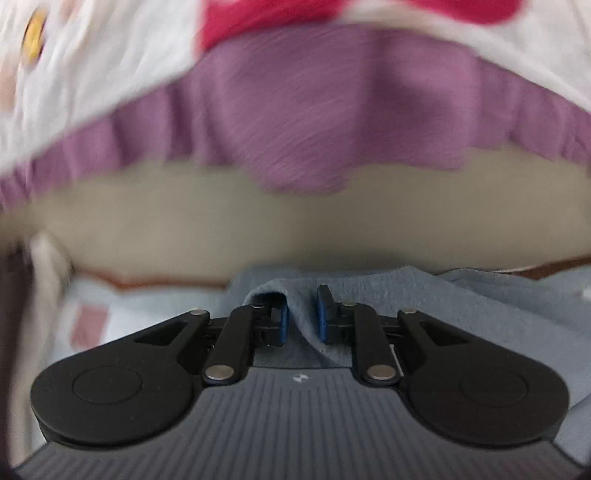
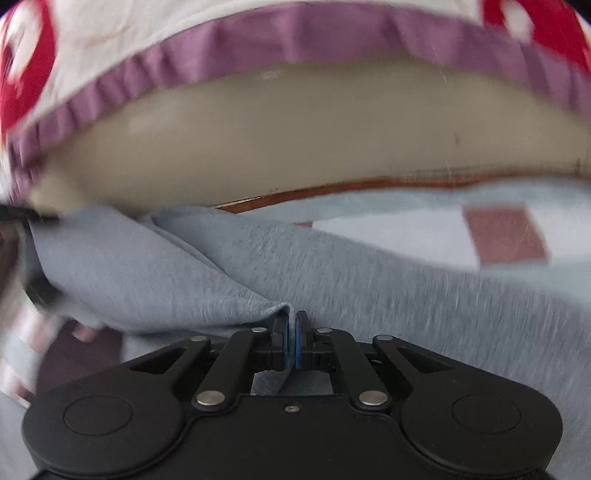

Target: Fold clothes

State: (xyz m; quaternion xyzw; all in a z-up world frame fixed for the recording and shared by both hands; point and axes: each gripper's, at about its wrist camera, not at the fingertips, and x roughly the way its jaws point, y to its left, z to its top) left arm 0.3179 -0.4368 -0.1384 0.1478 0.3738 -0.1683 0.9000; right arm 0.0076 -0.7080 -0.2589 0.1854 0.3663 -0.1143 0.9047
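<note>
A grey-blue fleecy garment (image 1: 480,306) lies close under my left gripper (image 1: 303,317). Its blue pads stand apart, and a fold of the cloth runs down the gap and drapes over the left fingertip (image 1: 282,317). In the right wrist view the same garment (image 2: 332,273) spreads across the lower half with a raised fold. My right gripper (image 2: 291,345) is shut on an edge of that fold, with a thin layer of cloth pinched between the pads. Both views are blurred by motion.
A white and red patterned cover with a purple frilled hem (image 1: 295,110) (image 2: 295,33) fills the top. Below it is a beige surface (image 1: 295,229) (image 2: 295,133) with a brown edge. A pale blue cloth with dull red squares (image 1: 88,325) (image 2: 506,236) lies under the garment.
</note>
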